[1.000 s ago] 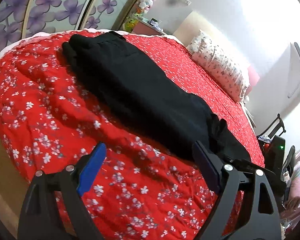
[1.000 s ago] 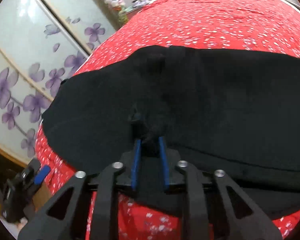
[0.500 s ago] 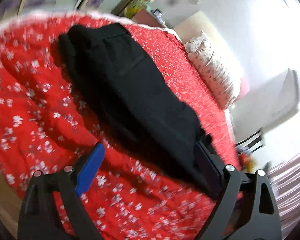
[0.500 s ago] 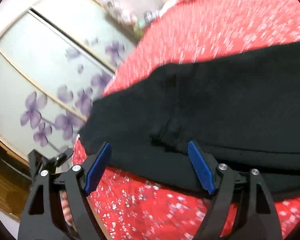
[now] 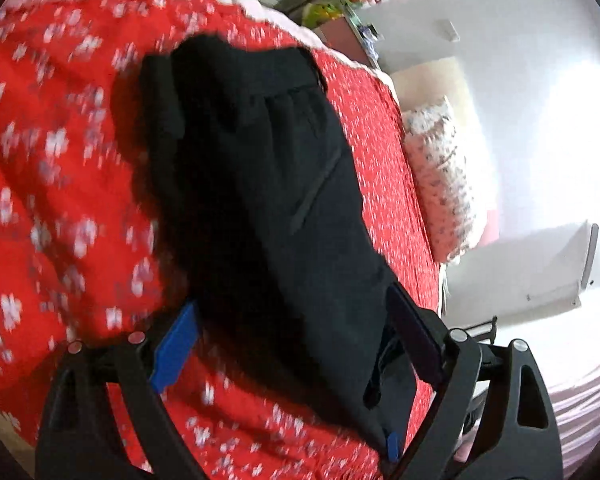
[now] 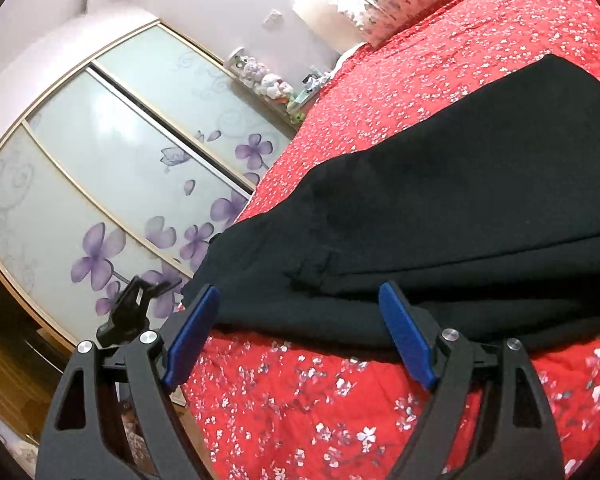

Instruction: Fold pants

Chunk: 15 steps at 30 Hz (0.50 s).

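The right gripper (image 6: 300, 344), a second ago pinching a bunch of the black pants (image 6: 440, 232), is opening with nothing pressed between its pads, so that fold looks set; the left gripper (image 5: 296, 344) is spread, the pants lying mid-frame on the red bedspread (image 6: 340, 408).

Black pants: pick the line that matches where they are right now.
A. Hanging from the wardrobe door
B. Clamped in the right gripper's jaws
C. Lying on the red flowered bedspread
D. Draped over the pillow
C: the black pants lie flat on the red flowered bedspread, and the right gripper has its jaws opening, pressing on nothing.
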Motion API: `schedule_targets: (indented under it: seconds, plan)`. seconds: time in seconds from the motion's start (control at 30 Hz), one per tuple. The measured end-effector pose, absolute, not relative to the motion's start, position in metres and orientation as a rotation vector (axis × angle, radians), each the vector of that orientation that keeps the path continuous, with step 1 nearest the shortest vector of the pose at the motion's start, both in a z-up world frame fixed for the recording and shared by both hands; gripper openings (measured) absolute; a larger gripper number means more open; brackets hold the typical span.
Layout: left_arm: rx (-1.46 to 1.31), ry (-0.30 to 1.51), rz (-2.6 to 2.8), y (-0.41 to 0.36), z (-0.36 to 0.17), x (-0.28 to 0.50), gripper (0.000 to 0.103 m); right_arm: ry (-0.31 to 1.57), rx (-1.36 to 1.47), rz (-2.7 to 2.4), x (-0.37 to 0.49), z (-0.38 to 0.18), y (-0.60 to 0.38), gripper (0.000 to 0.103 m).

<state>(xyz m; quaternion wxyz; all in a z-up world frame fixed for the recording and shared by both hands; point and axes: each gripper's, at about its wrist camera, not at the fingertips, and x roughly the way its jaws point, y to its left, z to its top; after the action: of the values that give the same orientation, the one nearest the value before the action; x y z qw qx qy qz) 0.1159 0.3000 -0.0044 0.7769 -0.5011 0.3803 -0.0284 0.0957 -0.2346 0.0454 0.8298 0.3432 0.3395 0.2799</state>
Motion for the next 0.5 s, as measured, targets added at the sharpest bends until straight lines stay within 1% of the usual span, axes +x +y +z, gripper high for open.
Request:
schedule_targets:
  seconds: [0.1,0.13,0.2,0.27,0.4,0.43,0.5]
  plan:
    - [-1.097,0.803,-0.055,0.309,0.002,0.127,0.073,0.718,0.715,0.598,0.096,0.045,-0.233,0.084]
    - [-1.097,0.803,-0.060,0.310,0.005,0.132,0.071,0.717,0.710,0.599,0.096,0.045,-0.232,0.084]
    - [-1.074,0.814,-0.058,0.310,0.008,0.139,0.069,0.717,0.703,0.600,0.097,0.046,-0.230,0.084]
    - [-1.061,0.841,-0.031,0.311,0.004,0.144,0.063,0.715,0.699,0.600,0.095,0.045,-0.229,0.084]
    - [-1.157,0.835,0.012,0.321,-0.014,0.138,0.042,0.712,0.696,0.602,0.093,0.045,-0.228,0.085]
    - [-1.169,0.835,0.017,0.322,-0.016,0.137,0.040,0.711,0.695,0.602,0.093,0.045,-0.227,0.085]
    - [-1.212,0.834,0.022,0.325,-0.021,0.136,0.039,0.709,0.694,0.605,0.093,0.045,-0.227,0.085]
